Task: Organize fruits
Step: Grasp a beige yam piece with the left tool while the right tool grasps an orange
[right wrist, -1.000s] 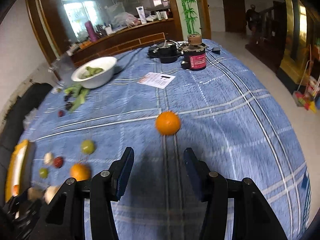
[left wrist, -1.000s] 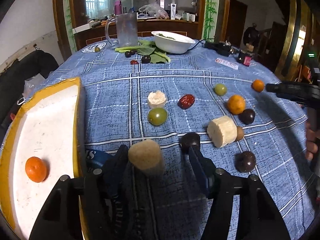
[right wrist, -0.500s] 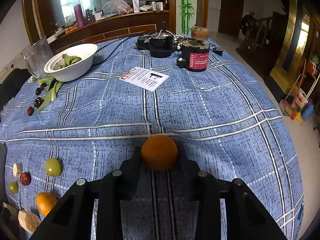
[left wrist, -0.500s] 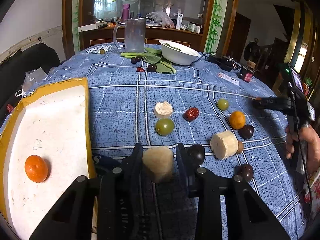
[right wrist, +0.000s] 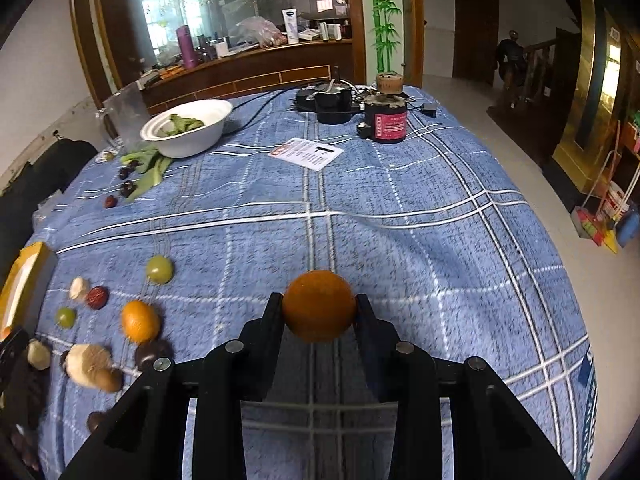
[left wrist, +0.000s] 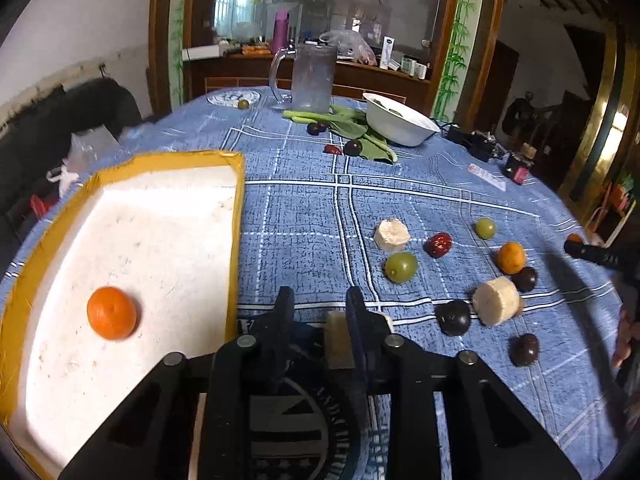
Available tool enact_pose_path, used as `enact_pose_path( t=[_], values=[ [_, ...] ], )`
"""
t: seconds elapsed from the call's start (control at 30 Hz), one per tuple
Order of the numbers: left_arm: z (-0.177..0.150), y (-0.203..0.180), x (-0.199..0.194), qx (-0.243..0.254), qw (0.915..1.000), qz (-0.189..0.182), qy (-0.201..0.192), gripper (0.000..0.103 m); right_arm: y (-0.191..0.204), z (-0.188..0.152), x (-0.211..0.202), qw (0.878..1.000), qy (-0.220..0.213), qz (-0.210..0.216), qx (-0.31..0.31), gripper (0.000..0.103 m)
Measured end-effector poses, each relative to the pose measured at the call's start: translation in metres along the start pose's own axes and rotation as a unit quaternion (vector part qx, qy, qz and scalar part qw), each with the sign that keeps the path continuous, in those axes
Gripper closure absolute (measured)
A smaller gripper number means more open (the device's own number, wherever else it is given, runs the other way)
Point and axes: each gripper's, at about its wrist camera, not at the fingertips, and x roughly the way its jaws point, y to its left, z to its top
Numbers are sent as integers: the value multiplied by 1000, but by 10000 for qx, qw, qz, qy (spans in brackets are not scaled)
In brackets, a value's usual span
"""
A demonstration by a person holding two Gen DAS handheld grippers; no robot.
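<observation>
Since a second ago both claws have pinched in; the right gripper (right wrist: 318,305) had its jaws wide with the small orange (right wrist: 319,307) lying ahead of it on the blue checked tablecloth (right wrist: 400,216), and now it's clenched on that orange, a finger pressed on each side; the left gripper (left wrist: 320,312) has slid over toward the yellow-rimmed tray (left wrist: 237,216), so a lot more of the white tray floor shows in its view.

Left side is the messy one; its jaws are closing and stand narrow, and the pale fruit chunk (left wrist: 336,340) that was dead centre between them earlier now sits hard against the right-hand finger, with a bit of it peeking out on that finger's far side too; there's a dark gap between the chunk and the other finger, so whether it's actually gripped can't be told from this angle.

Rest of the fruit: one tangerine (left wrist: 112,313) lies in the tray, near its left side; loose on the cloth to the right of the left gripper are a green grape (left wrist: 401,267), a red date (left wrist: 439,245), a second pale chunk (left wrist: 392,234) just above the grape, a bigger pale cylinder (left wrist: 497,301) with a dark plum (left wrist: 453,317) just beside it, and another orange fruit (left wrist: 511,257); a white bowl (left wrist: 400,130) stands at the table's far end.
</observation>
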Motion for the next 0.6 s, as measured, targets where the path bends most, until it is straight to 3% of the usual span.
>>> enact_pose_path(
  t=[0.27,0.33,0.43,0.53,0.6],
  values=[
    [-11,-24,-1,524,9982,-214,200,77,32,-13,-22,9980,-59,622,-59,66],
    [-11,-32,-1,693,9973,-144,199,74,42,-16,-28,9971,-88,736,-161,66],
    [-13,-43,9,1003,9940,93,420,63,56,-22,-37,9953,-121,912,-299,66],
    [-17,-52,13,1303,9892,402,543,63,66,-27,-43,9935,-103,1067,-391,66],
    [-17,-51,11,1279,9892,517,502,69,74,-31,-47,9923,-90,1139,-474,66]
  ],
)
